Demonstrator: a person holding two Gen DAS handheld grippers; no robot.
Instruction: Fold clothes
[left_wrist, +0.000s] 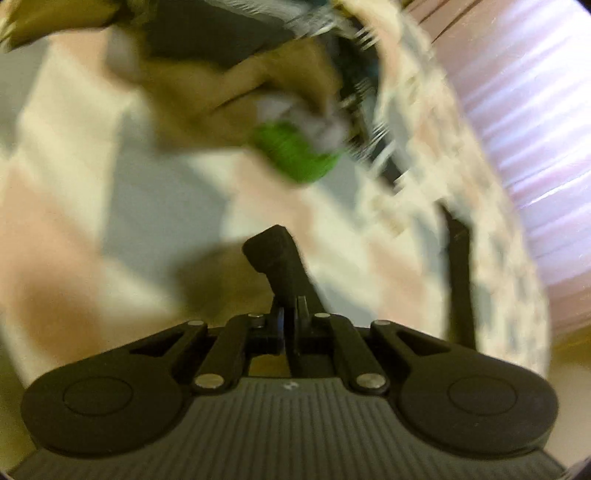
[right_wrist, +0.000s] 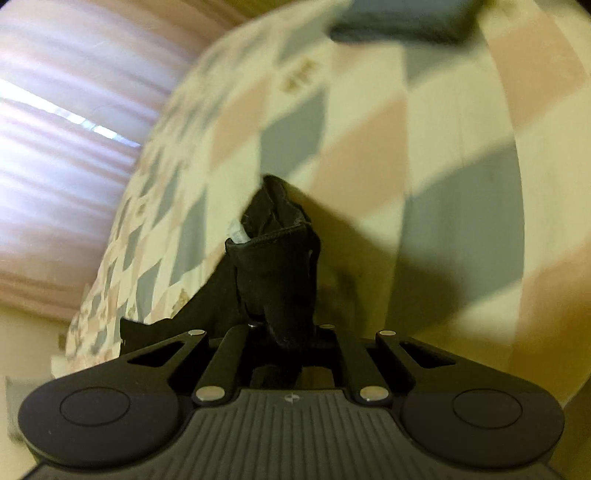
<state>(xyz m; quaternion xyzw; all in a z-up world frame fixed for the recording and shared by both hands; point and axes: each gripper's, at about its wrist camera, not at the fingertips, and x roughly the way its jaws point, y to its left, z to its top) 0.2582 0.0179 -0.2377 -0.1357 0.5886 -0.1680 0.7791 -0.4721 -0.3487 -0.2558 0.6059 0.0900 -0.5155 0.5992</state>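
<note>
checked cotton bedspread in cream, pink and grey diamonds (right_wrist: 369, 155) fills most of both views and forms the working surface; the same bedspread (left_wrist: 74, 184) appears strongly blurred in the left wrist view. pale pink pleated curtain (right_wrist: 55, 147) hangs beyond the bed edge, also seen at the right margin of the left wrist view (left_wrist: 535, 129). mixed heap of clothes in tan, dark grey and bright green (left_wrist: 240, 92) lies on the bedspread ahead of the left gripper, blurred, individual garments not separable. black fabric garment (right_wrist: 277, 266) is bunched and raised above the bedspread, gathered at the right gripper (right_wrist: 284, 332), whose fingers are pressed together on it and largely hidden by the cloth; a white label shows at its folded hem. left gripper (left_wrist: 288, 306) has its fingers drawn together, with a dark piece between them that may be the same black cloth; this cannot be told.
</note>
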